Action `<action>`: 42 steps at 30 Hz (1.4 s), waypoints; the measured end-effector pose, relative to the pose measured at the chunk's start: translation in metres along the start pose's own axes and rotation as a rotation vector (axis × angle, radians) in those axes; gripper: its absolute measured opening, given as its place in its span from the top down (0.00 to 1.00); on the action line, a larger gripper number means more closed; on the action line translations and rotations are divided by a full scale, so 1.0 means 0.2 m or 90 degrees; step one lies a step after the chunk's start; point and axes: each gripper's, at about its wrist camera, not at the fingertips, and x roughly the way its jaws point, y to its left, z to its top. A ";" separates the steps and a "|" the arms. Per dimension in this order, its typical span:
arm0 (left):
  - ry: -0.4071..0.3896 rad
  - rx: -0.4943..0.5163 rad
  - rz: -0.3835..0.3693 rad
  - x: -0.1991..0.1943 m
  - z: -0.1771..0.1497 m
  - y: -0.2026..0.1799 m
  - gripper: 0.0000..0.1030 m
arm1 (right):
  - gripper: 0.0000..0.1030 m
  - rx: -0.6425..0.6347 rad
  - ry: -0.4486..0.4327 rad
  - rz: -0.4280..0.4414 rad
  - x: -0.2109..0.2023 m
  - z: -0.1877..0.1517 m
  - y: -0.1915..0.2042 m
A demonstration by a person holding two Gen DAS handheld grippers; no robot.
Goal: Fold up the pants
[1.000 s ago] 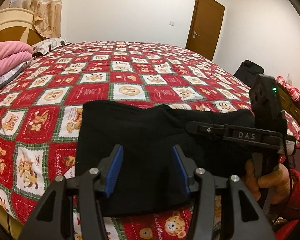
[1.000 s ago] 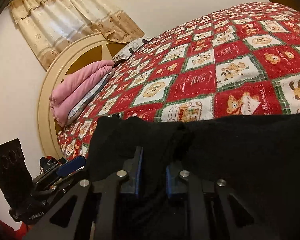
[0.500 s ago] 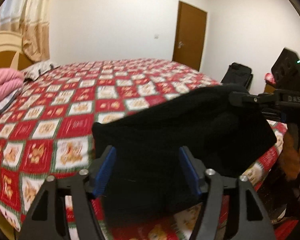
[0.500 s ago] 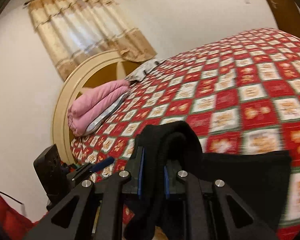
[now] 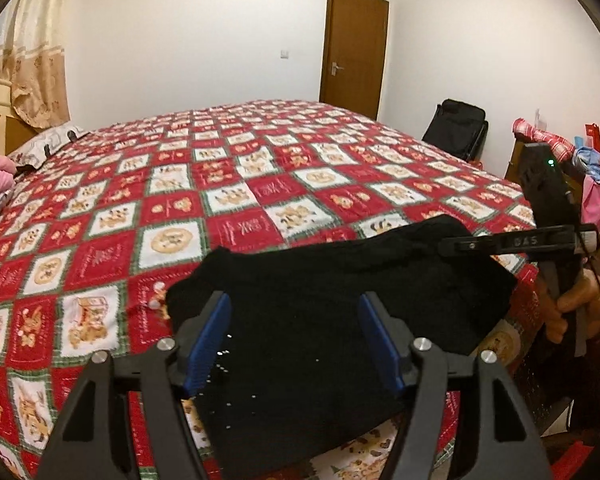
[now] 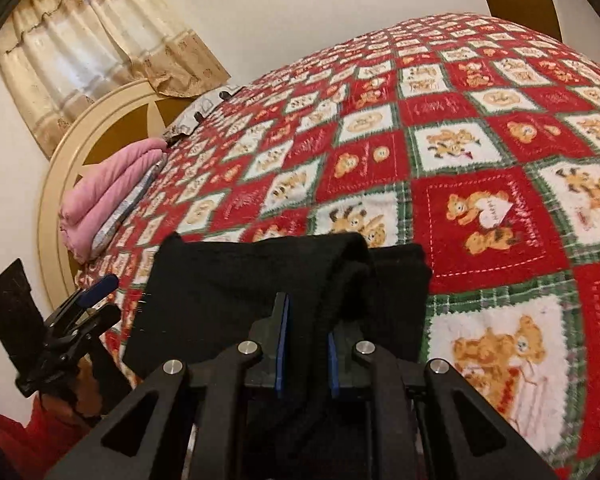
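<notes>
My right gripper (image 6: pixel 306 354) pinches a bunched fold of the black pants (image 5: pixel 340 300), which lie folded at the near edge of the teddy-bear quilt (image 5: pixel 236 200), while my left gripper (image 5: pixel 296 344), jaws just opened wide, holds nothing at 9 o'clock.

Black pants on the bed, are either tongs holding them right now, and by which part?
Right tongs pinch a bunched fold at the near edge of the black pants. Left tongs stand open over the cloth, gripping nothing.
</notes>
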 end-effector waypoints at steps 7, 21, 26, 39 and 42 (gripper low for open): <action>0.035 0.001 0.014 0.08 -0.07 -0.01 0.33 | 0.76 0.063 -0.007 0.053 -0.01 -0.01 -0.10; 0.049 0.019 0.028 0.08 -0.15 -0.05 0.33 | 0.62 -0.066 -0.037 0.072 -0.27 -0.18 0.26; 0.074 0.009 0.057 0.12 -0.23 0.01 0.33 | 0.81 -0.016 0.002 0.037 -0.17 -0.33 0.07; 0.032 -0.005 0.066 0.07 -0.03 0.02 0.20 | 0.79 -0.039 -0.110 -0.001 -0.25 -0.04 0.15; 0.044 0.003 0.107 0.18 0.04 0.01 0.20 | 0.79 -0.078 -0.096 -0.101 -0.07 0.03 0.16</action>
